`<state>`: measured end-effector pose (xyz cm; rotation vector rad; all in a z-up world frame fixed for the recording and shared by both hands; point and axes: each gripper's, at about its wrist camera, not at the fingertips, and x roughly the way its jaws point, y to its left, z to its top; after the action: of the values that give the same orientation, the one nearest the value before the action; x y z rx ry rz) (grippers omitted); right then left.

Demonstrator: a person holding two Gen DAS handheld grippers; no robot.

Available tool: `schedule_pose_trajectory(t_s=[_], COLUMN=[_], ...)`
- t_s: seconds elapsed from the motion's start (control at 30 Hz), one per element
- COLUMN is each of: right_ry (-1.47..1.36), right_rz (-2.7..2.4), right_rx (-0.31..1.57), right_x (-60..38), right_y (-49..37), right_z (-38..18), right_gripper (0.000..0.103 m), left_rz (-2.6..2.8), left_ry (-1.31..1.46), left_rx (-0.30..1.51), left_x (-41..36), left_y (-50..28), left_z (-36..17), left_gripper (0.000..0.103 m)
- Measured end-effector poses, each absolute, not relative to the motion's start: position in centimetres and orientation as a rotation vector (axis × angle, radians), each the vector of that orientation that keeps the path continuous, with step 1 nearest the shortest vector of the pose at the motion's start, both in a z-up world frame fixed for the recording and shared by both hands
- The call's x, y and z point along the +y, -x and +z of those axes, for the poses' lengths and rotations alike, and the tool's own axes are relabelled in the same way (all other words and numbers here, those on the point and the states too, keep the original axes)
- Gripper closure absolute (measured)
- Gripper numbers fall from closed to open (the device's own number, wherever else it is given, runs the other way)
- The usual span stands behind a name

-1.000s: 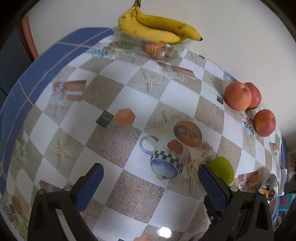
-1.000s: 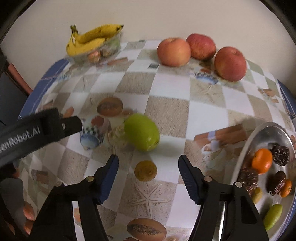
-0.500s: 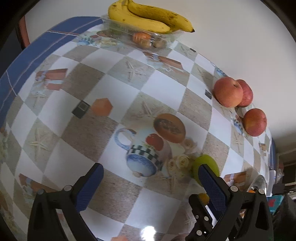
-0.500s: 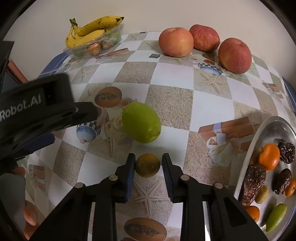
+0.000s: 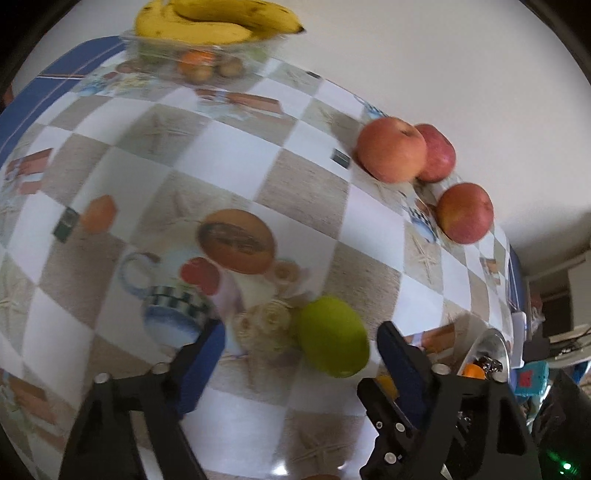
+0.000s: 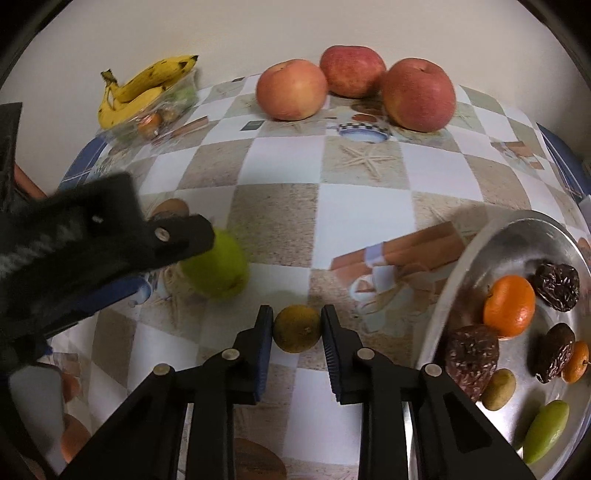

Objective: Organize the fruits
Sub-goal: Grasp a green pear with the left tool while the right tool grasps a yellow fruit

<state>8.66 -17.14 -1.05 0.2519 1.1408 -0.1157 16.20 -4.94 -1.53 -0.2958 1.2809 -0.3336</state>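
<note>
My right gripper (image 6: 297, 328) is shut on a small dull-orange citrus fruit (image 6: 296, 328), held between its pads just above the table. My left gripper (image 5: 301, 345) is open, its jaws either side of a green lime-like fruit (image 5: 332, 336) on the table; the same fruit (image 6: 218, 271) shows partly behind the left gripper in the right wrist view. Three red apples (image 6: 291, 90) sit at the back. A metal plate (image 6: 461, 258) at the right holds oranges, dates and small green fruits.
A clear tray with bananas (image 6: 144, 92) and small fruits stands at the far back left, also in the left wrist view (image 5: 218, 22). The table has a checked, printed cloth (image 6: 354, 206). A wall runs behind the table.
My right gripper closed on the small citrus fruit and moved forward. My left gripper moved in towards the green fruit and narrowed its opening.
</note>
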Motion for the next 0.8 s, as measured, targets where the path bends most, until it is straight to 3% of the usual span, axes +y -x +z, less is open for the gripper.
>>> schedule_pose_trajectory(t_s=[0.07, 0.13, 0.2, 0.8], right_ry=[-0.257, -0.259, -0.26, -0.27], right_rz=[-0.118, -0.117, -0.118, -0.118], right_rx=[1.139, 1.138, 1.137, 1.083], right_x=[-17.4, -17.5, -17.5, -17.3], right_y=[-8.6, -8.5, -8.5, -5.9], right_z=[-1.0, -1.0, -1.0, 2.3], right_gripper=[0.075, 0.075, 0.075, 0.075], left_rz=[-0.357, -0.391, -0.423, -0.421], left_ry=[0.311, 0.344, 0.393, 0.418], left_rx=[1.292, 1.299, 1.306, 1.283], left_x=[-5.4, -5.5, -5.5, -4.2], left_y=[-16.2, -16.2, -16.2, -12.9], left_z=[-1.9, -2.1, -2.1, 0.8], left_gripper=[0.034, 0.051, 0.058, 0.058])
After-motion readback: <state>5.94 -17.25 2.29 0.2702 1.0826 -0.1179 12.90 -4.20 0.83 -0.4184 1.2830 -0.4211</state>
